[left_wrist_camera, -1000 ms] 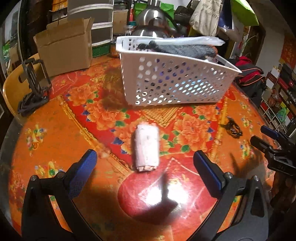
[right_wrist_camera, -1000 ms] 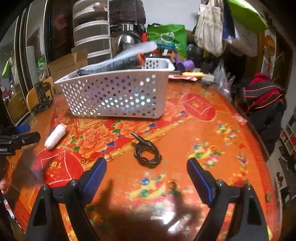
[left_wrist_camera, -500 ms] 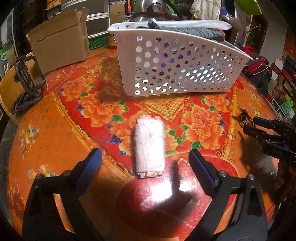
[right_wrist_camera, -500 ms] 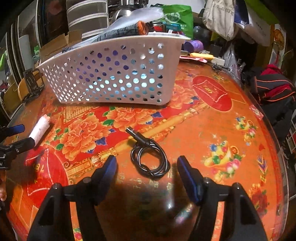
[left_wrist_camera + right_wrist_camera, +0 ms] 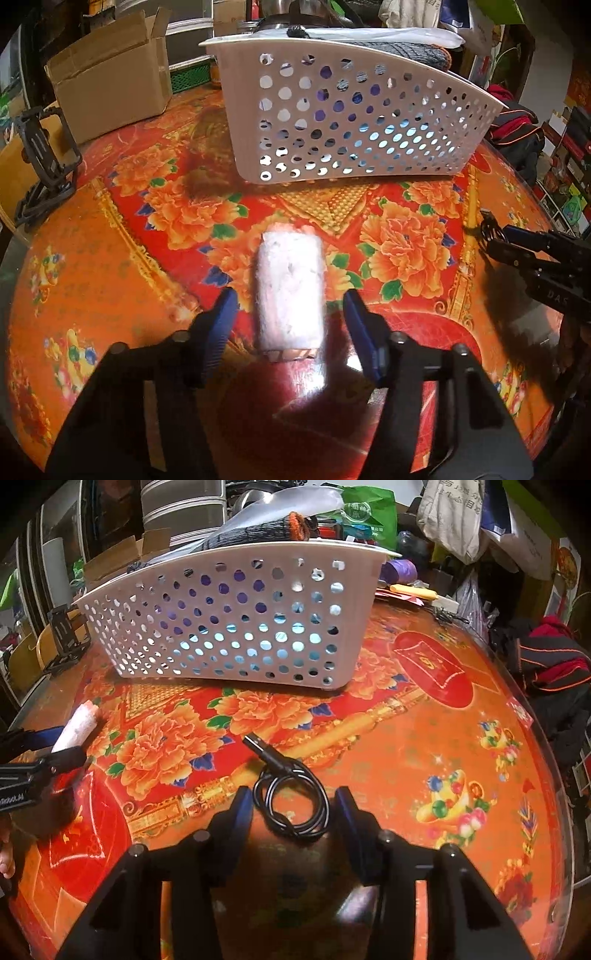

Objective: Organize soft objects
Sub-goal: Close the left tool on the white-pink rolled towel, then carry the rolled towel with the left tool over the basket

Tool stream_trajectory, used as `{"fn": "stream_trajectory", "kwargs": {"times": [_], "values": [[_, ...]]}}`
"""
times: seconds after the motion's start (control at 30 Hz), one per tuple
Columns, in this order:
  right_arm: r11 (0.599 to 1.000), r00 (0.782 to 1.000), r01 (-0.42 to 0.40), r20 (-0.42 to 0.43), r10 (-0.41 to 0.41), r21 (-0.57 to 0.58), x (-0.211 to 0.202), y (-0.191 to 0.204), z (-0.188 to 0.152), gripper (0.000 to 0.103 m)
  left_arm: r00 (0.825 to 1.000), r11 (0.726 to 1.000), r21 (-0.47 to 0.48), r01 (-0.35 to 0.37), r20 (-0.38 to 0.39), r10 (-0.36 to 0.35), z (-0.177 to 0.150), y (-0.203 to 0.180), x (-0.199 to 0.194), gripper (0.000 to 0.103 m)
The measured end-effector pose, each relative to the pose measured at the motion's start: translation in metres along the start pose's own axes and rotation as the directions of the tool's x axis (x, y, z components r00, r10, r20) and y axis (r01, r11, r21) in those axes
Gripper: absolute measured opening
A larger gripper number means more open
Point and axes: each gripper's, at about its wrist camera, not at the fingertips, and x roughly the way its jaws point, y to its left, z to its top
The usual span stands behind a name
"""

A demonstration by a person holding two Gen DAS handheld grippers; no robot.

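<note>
A white fluffy roll (image 5: 290, 291) lies on the floral tablecloth, in front of the white perforated basket (image 5: 351, 122). My left gripper (image 5: 288, 310) straddles the roll; its jaws are closing, and a small gap remains on each side. A coiled black cable (image 5: 293, 797) lies between the blue pads of my right gripper (image 5: 292, 805), whose jaws are closing and stand close to the coil. The right wrist view shows the roll (image 5: 79, 723) at far left inside the left gripper (image 5: 68, 744). The basket (image 5: 236, 627) holds a dark knitted item (image 5: 258, 535).
A cardboard box (image 5: 110, 81) and a black metal frame (image 5: 44, 158) stand at the table's far left. A purple item (image 5: 400, 570) and a yellow one (image 5: 410, 590) lie behind the basket. Red and black clothing (image 5: 554, 657) sits beyond the table's right edge.
Both grippers came forward and down, and their jaws narrowed. The left now brackets the roll, and the right now brackets the cable coil. Roll, cable and basket have not moved.
</note>
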Motion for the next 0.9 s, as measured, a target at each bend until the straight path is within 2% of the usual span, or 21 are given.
{"fn": "stream_trajectory", "kwargs": {"times": [0.03,0.13,0.17,0.2,0.47,0.67,0.9], "values": [[1.000,1.000,-0.002,0.000,0.002,-0.003,0.000,0.000,0.000,0.044,1.000,1.000,0.004,-0.004,0.006,0.004,-0.001,0.000,-0.001,0.037],[1.000,1.000,-0.008,0.002,0.008,-0.009,-0.001,0.002,-0.001,0.043,1.000,1.000,0.009,-0.007,0.017,0.007,-0.003,-0.001,-0.003,0.030],[1.000,1.000,-0.009,0.003,0.009,-0.008,-0.001,0.002,-0.001,0.043,1.000,1.000,0.007,-0.004,0.019,0.004,-0.003,0.000,-0.003,0.030],[1.000,1.000,-0.012,0.003,0.012,-0.008,-0.001,0.002,-0.001,0.037,1.000,1.000,0.007,-0.004,0.020,0.004,-0.004,0.000,-0.004,0.030],[0.999,0.999,-0.042,0.026,0.042,0.006,-0.006,0.000,-0.002,0.037,0.998,1.000,0.008,-0.016,0.059,0.016,-0.006,0.001,-0.014,0.030],[0.998,0.995,-0.063,0.084,0.061,0.025,-0.018,-0.004,-0.004,0.037,0.996,1.000,0.011,-0.020,0.086,0.019,-0.006,0.001,-0.020,0.030],[0.998,0.990,-0.060,0.127,0.056,0.032,-0.029,-0.004,-0.006,0.037,0.986,1.000,0.018,-0.011,0.168,0.008,-0.007,0.000,-0.040,0.030]]}}
